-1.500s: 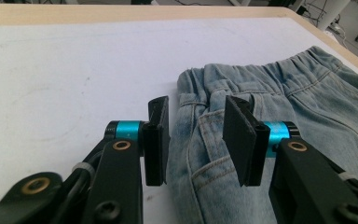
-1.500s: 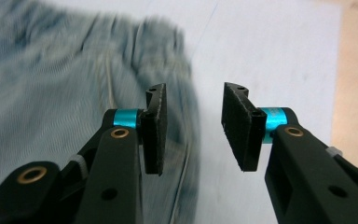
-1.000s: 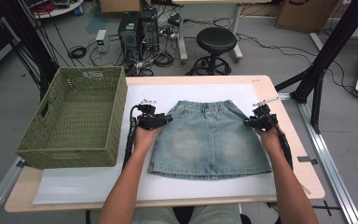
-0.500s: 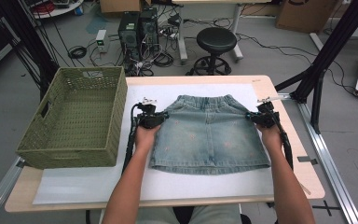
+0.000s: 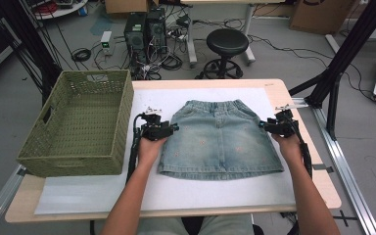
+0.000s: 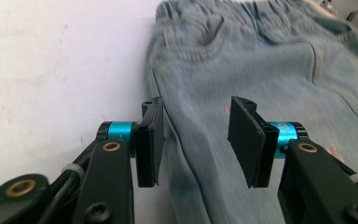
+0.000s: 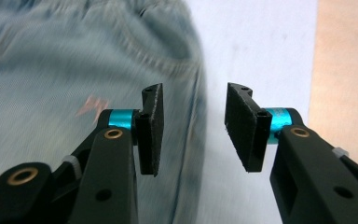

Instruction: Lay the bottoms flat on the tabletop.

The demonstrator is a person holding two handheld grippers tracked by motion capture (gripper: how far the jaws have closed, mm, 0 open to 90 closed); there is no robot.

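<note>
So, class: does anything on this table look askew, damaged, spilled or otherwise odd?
Nothing stands out. The denim skirt lies flat and square on the white mat, waistband away from the person, and the green basket sits upright beside it.

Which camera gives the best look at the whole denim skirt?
The high view: the denim skirt lies flat, waistband to hem. The left gripper view shows one side edge and a pocket; the right gripper view shows its other side edge, blurred.
</note>
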